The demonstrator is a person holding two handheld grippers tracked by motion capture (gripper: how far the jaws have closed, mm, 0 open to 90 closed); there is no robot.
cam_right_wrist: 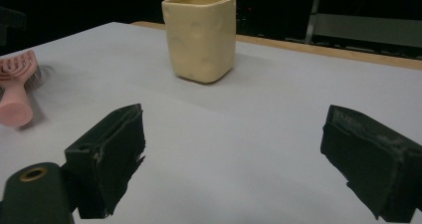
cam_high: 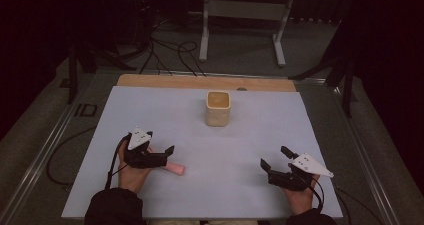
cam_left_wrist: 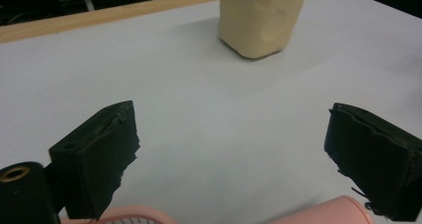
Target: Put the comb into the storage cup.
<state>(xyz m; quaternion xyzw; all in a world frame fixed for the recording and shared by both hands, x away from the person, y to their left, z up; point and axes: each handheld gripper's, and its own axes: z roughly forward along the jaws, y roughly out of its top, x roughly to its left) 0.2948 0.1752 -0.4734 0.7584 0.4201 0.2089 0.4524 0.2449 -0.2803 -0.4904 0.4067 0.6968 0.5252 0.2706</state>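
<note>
A pink brush lies on the white table sheet at the near left, with its handle end pointing right. My left gripper hovers right over it, open. In the left gripper view the brush shows at the bottom between the jaws of that gripper, and the pads do not press on it. A cream square cup stands upright at the middle back, also seen ahead in both gripper views. My right gripper is open at the near right with nothing in it. The brush lies far to its left.
A wooden strip runs along the table's far edge. Beyond it are cables on the floor and a white metal stand. Metal rails flank the table.
</note>
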